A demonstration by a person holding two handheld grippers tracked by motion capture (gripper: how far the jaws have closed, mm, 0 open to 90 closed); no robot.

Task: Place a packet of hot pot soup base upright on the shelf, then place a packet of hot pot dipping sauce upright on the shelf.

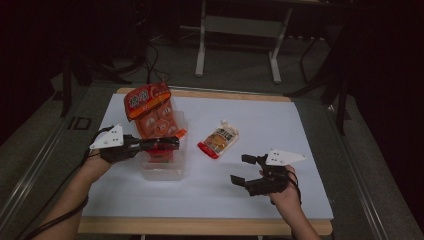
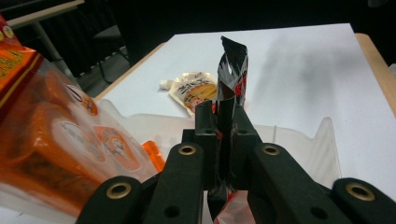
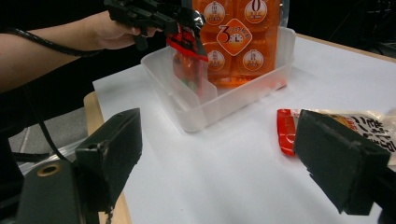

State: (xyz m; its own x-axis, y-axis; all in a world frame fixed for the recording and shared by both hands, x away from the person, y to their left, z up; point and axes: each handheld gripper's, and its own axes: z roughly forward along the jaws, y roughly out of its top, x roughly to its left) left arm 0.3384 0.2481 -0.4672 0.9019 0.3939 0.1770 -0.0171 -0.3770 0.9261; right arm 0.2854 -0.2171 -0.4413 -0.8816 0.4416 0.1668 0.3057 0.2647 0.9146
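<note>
The left tool (image 1: 167,144) is closed tight on a small dark and red packet (image 2: 232,70). In the left gripper view the packet stands upright between the two jaws and rises above their tips. In the right gripper view this packet (image 3: 187,32) hangs above the clear plastic box (image 3: 196,109), near the box's near wall, and its lower part reaches into the box. I cannot tell if it touches the bottom, because the wall is cloudy.

The box (image 1: 165,172) sits on the left half of the white tabletop (image 1: 280,130). A big orange bag of cups (image 1: 152,112) leans inside it against the far wall and sticks out well above the rim, so the far half of the box is taken. The near half has free room around the packet.

The right tool (image 1: 246,170) hovers over the right part of the tabletop with its jaws wide apart and nothing between them. A spouted pouch (image 1: 219,140) lies flat on the tabletop between the box and the right tool, apart from both. In the right gripper view the pouch (image 3: 355,123) is just behind one jaw.

The white surface is bare in front of the right tool and along the far and right edges. The wooden edge (image 1: 200,227) of the tabletop runs near the person's arms.
</note>
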